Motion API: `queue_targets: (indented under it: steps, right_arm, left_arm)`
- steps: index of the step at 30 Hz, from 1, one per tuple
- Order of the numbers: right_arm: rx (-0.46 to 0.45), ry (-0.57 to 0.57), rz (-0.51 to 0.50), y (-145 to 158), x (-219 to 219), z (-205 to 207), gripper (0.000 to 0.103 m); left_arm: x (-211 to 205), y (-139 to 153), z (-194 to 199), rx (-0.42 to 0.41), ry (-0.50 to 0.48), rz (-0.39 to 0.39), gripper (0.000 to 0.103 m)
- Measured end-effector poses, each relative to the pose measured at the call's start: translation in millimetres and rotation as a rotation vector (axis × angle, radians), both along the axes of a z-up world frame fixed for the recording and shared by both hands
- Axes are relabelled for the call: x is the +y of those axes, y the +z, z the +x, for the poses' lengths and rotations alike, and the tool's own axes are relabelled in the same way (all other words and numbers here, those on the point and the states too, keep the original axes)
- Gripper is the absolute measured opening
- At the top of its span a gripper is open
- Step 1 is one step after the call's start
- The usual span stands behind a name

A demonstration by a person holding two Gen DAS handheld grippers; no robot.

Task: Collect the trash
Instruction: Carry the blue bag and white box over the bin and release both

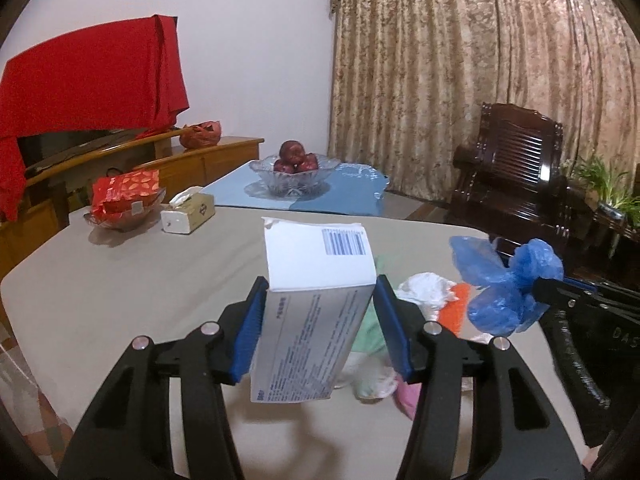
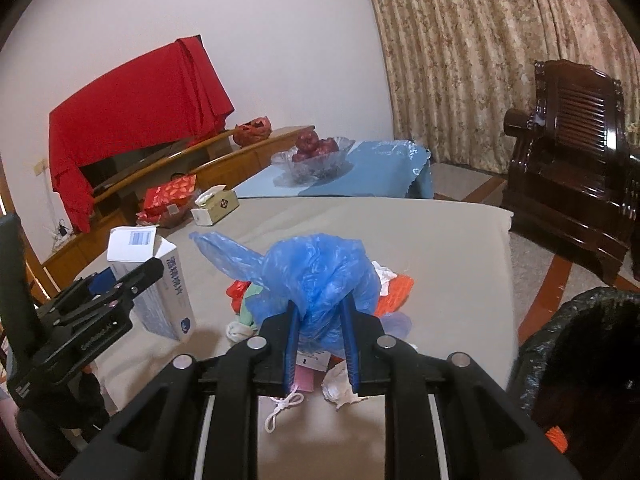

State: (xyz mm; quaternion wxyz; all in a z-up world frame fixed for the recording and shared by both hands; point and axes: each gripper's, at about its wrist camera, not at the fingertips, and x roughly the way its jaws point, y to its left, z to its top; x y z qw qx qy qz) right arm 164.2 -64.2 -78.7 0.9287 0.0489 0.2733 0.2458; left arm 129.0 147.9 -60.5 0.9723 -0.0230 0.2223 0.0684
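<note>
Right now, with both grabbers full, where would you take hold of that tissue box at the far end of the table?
Grip the tissue box across its two long sides, coming down from above. It lies flat on the table; tissue sticks up at one end, so close on the other, bare end. The plate beside it crowds a sideways approach.

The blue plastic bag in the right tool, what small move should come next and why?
Probably swing the right tool rightward until it is over the black-lined bin, then open it. The blue plastic bag is already pinched and lifted off the table, and the bin's open mouth sits just right of the table edge. The left tool holds the white box, which can follow.
</note>
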Motion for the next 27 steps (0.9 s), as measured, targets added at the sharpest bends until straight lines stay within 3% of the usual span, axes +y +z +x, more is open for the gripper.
queue_targets:
  steps: [15, 17, 27]
  right_arm:
    - [-0.042, -0.077, 0.006, 22.6, -40.3, -30.9, 0.02]
    - [-0.049, -0.093, 0.008, 25.1, -49.1, -35.2, 0.015]
    - [-0.053, -0.216, -0.001, 28.3, -108.7, -48.6, 0.014]
  left_arm:
    - [-54.7, 18.0, -11.0, -0.013, -0.111, -0.008, 0.051]
    - [-62.2, 18.9, -11.1, -0.013, -0.128, -0.009, 0.051]
    - [-115.6, 21.1, -5.5, -0.012, -0.242, -0.023, 0.051]
